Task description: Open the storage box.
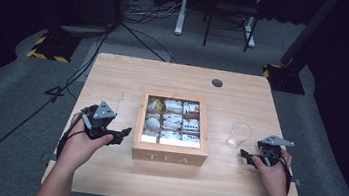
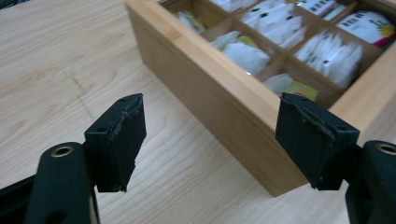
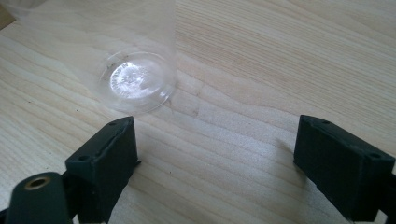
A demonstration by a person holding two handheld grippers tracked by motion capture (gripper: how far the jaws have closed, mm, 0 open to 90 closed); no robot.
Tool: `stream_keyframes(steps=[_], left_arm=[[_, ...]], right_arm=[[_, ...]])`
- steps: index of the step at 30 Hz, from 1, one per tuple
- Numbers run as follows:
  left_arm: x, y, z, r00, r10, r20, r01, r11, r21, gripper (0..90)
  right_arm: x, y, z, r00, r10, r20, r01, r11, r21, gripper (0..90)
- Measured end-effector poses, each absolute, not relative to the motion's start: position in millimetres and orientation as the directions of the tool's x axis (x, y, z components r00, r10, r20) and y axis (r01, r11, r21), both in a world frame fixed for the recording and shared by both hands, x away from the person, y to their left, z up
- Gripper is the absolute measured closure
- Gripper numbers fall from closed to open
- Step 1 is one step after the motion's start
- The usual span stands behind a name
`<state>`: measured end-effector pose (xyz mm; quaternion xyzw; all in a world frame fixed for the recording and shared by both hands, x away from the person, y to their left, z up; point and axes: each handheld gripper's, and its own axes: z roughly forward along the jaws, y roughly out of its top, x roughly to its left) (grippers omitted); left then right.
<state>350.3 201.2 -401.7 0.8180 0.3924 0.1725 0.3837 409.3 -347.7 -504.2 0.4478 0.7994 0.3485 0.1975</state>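
A wooden tea box (image 1: 169,154) marked TEA sits open in the middle of the table, its compartments packed with tea bags (image 1: 172,121). My left gripper (image 1: 125,133) rests just left of the box, jaws wide open and empty. In the left gripper view the box's near wall (image 2: 224,109) runs diagonally ahead of that gripper (image 2: 205,140), with tea bags (image 2: 247,56) behind it. A clear plastic cup (image 1: 238,135) stands upright right of the box. My right gripper (image 1: 246,156) lies open just in front of it; the cup's base (image 3: 135,81) shows beyond that gripper (image 3: 217,154).
The light wooden table (image 1: 114,80) has a round cable hole (image 1: 217,82) at its back right. Beyond it, on grey carpet, lie cables (image 1: 140,33), desk legs (image 1: 181,8) and yellow-black striped bases (image 1: 50,47). Bare tabletop lies behind the box and at the front.
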Motion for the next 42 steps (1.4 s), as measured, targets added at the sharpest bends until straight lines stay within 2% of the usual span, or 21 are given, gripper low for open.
stream_keyframes(steps=[11, 25, 38, 42], left_arm=[[344, 177, -409, 0.727, 0.685, -0.054, 0.511, -0.485, 0.710, 24.8], [343, 163, -421, 0.758, 0.647, -0.082, 0.517, -0.520, 0.680, 20.5], [344, 150, -439, 0.742, 0.671, -0.010, 0.535, -0.583, 0.612, 16.6], [345, 150, -440, 0.731, 0.682, -0.023, 0.547, -0.566, 0.616, 16.1]], right_arm=[[409, -348, -504, -0.521, 0.854, -0.003, 0.578, 0.356, 0.734, 13.4], [409, -348, -504, -0.524, 0.852, -0.004, 0.577, 0.358, 0.734, 13.4], [409, -348, -504, -0.526, 0.850, -0.003, 0.576, 0.359, 0.735, 13.4], [409, -348, -504, -0.527, 0.850, -0.003, 0.575, 0.360, 0.734, 13.4]])
